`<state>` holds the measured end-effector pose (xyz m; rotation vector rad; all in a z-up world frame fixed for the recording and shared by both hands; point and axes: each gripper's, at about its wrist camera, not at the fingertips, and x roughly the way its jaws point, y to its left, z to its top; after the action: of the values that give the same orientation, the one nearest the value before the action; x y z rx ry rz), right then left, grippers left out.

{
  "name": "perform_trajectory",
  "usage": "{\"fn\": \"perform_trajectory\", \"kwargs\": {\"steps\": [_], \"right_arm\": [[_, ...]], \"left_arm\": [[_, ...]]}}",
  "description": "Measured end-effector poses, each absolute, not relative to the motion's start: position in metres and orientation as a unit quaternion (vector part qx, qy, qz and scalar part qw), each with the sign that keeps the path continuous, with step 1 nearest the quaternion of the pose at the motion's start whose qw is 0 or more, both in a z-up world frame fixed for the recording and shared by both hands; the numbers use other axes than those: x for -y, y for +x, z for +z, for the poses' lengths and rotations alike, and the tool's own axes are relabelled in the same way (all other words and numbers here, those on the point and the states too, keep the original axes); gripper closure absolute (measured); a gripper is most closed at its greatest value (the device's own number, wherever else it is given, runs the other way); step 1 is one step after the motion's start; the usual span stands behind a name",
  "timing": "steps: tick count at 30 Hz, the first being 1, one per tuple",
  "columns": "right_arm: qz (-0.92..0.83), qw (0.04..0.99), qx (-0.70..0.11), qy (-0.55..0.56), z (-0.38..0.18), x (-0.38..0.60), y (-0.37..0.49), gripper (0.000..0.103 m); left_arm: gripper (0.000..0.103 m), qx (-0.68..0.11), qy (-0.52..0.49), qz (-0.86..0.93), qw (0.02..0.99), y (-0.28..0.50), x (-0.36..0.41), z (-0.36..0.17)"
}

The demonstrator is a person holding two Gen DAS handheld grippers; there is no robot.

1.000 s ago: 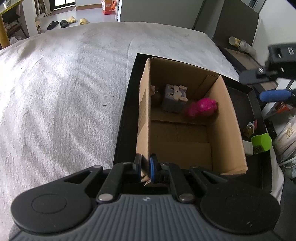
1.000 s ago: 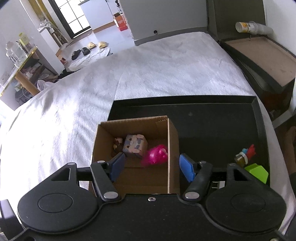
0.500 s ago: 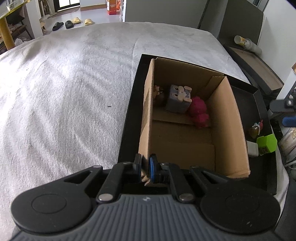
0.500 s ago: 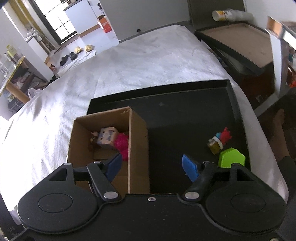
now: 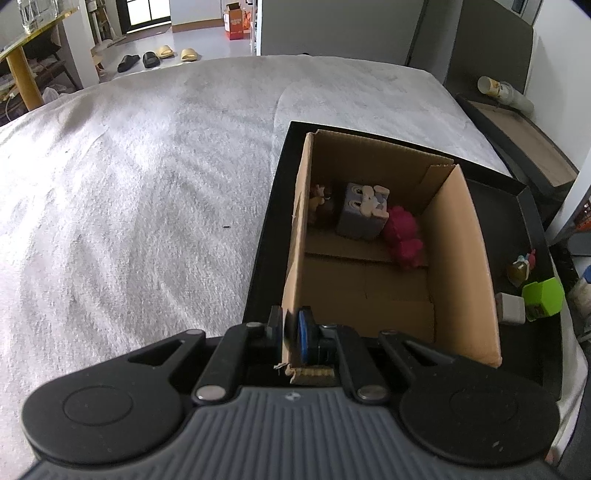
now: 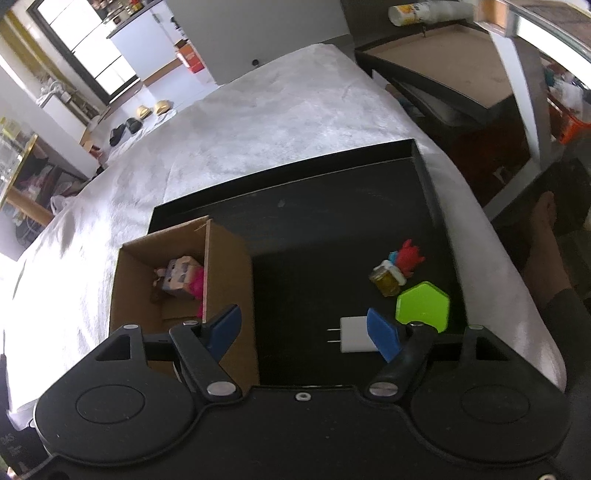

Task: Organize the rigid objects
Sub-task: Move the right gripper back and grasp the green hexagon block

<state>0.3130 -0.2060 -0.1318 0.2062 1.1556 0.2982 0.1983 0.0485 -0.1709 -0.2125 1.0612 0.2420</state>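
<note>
Beyond my white-blanketed bed (image 5: 147, 184), slippers (image 5: 159, 57) line the pale floor near a bright window (image 6: 85, 44), a yellow-legged table (image 5: 26, 74) stands left, and white cabinets (image 5: 332, 26) back the room.

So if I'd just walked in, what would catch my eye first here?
Probably the open cardboard box standing in a black tray on a white cloth, with a pink toy and a grey cube-shaped figure at its far end. The left gripper is clamped on the box's near corner. To the right, on the tray floor, lie a bright green hexagonal block, a white plug adapter and a small red figure, with the open right gripper above.
</note>
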Motion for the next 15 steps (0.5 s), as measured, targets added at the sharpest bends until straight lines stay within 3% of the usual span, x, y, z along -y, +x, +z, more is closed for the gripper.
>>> {"fn": "perform_trajectory", "kwargs": {"steps": [15], "right_arm": [[0.124,0.809,-0.557,0.140,-0.156,0.253,0.323,0.019]], "left_arm": [[0.095,-0.513,-0.081,0.137,0.843,0.198,-0.039,-0.174]]}}
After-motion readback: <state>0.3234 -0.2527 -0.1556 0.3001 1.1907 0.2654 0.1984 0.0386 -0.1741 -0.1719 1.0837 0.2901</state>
